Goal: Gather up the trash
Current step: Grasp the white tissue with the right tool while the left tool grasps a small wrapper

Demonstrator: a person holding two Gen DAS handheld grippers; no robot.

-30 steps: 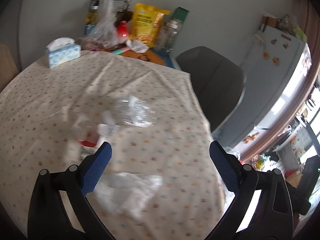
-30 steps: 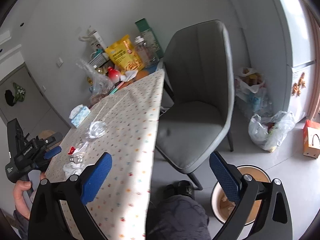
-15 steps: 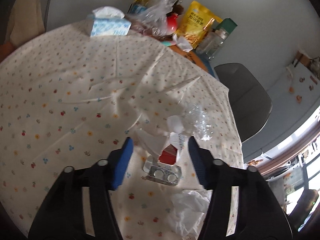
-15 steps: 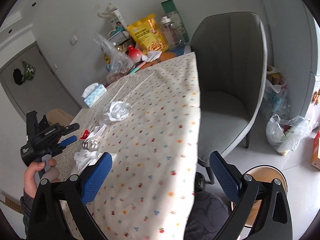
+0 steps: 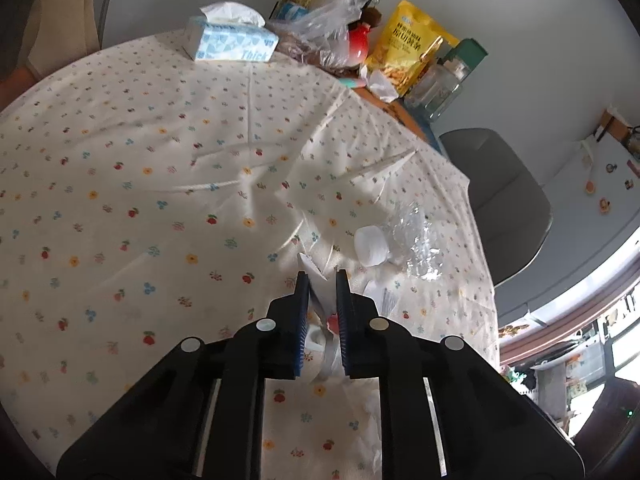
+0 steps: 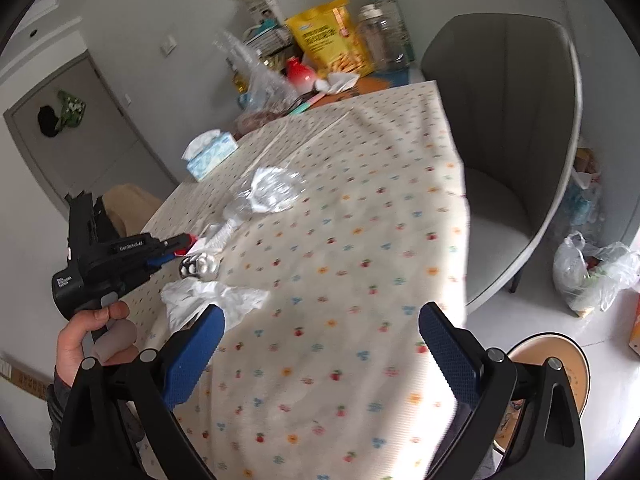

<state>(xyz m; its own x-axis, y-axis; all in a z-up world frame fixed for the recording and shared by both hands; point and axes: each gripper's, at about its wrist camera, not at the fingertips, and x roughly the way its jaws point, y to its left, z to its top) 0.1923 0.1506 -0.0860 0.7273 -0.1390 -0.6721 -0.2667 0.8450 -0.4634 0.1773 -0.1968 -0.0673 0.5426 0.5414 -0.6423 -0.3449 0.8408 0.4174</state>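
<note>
At lower centre, the left gripper point(image 5: 322, 280) pinches a white wrapper point(image 5: 316, 280) for removal; the right gripper point(image 6: 320, 334) waits spread.

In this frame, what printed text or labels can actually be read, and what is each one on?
"Thick": on the side of the blue tissue box.
Large print on the yellow snack bag: Chinese characters, too blurred to read reliably.
White lettering on the body of the left gripper, seen from the right wrist view: too small to read.
Nothing else is legible.
</note>
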